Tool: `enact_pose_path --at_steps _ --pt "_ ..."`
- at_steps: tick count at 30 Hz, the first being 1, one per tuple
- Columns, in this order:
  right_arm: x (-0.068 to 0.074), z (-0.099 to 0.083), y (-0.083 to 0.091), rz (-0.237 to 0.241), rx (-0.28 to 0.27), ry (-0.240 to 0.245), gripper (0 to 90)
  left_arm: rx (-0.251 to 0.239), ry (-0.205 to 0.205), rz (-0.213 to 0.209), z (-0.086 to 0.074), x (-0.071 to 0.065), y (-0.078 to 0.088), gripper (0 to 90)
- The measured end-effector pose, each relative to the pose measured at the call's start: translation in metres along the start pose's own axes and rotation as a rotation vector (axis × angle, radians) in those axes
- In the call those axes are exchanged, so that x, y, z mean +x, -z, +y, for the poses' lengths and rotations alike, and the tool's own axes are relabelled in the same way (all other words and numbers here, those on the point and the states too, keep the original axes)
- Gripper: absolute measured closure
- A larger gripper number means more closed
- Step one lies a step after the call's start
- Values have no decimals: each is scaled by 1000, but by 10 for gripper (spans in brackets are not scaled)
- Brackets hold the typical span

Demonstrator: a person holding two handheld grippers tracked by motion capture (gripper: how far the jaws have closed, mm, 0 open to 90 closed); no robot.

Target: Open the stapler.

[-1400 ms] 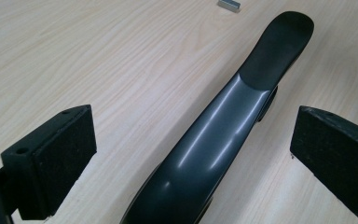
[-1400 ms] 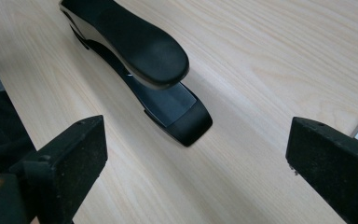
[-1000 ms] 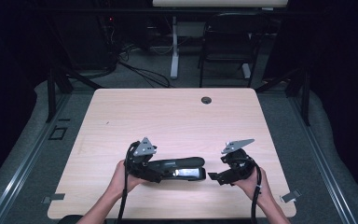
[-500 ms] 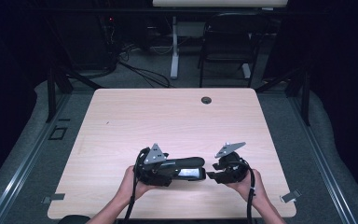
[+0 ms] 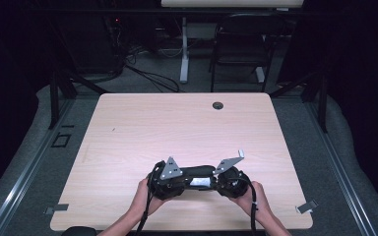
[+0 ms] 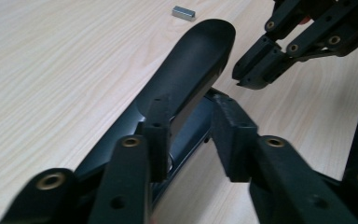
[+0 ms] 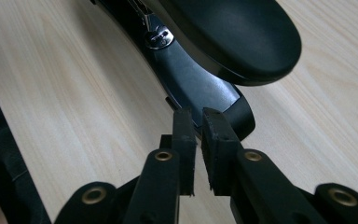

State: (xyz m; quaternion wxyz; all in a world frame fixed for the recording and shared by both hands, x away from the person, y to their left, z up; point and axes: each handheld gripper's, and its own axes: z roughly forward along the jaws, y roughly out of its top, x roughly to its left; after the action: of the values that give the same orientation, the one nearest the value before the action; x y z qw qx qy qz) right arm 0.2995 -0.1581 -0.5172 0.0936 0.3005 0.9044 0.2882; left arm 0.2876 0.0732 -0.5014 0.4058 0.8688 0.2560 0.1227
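Observation:
A black stapler [image 5: 198,173] lies near the table's front edge, between my two grippers. My left gripper [image 5: 177,183] holds its rear end. In the left gripper view the stapler [image 6: 191,65] runs away from me, and my left gripper [image 6: 191,114] has just been closing, one pad on each side of the body. My right gripper [image 5: 224,183] meets the front end. In the right gripper view my right gripper [image 7: 196,116] has just been closing, and its pads now pinch the edge of the stapler's base [image 7: 200,88].
The light wood table [image 5: 177,128] has a round cable hole [image 5: 218,105] at the back. Metal clips [image 5: 306,207] sit on its front corners. A small metal block [image 6: 183,12] lies on the wood beyond the stapler. A chair and cables stand behind the table.
Both hands have come in toward each other and slightly down onto the stapler. Both pairs of jaws have narrowed around it.

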Motion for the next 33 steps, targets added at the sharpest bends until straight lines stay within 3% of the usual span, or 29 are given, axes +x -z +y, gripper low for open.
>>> enact_pose_path --at_steps 8,14,19,24,33 --pt "3 1 -7 -51 -31 35 900 44 -4 38 -4 -8 -16 865" --pt "1 -2 -14 -78 -23 33 900 51 -3 89 -11 -18 -32 885" --pt "2 -3 -17 -103 -45 36 900 41 5 100 -14 -23 -40 893" --pt "5 -5 -27 -105 -24 43 900 34 36 108 -18 -23 -47 893" --pt "5 -7 -38 -127 -1 50 900 12 35 124 -18 -22 -48 880"
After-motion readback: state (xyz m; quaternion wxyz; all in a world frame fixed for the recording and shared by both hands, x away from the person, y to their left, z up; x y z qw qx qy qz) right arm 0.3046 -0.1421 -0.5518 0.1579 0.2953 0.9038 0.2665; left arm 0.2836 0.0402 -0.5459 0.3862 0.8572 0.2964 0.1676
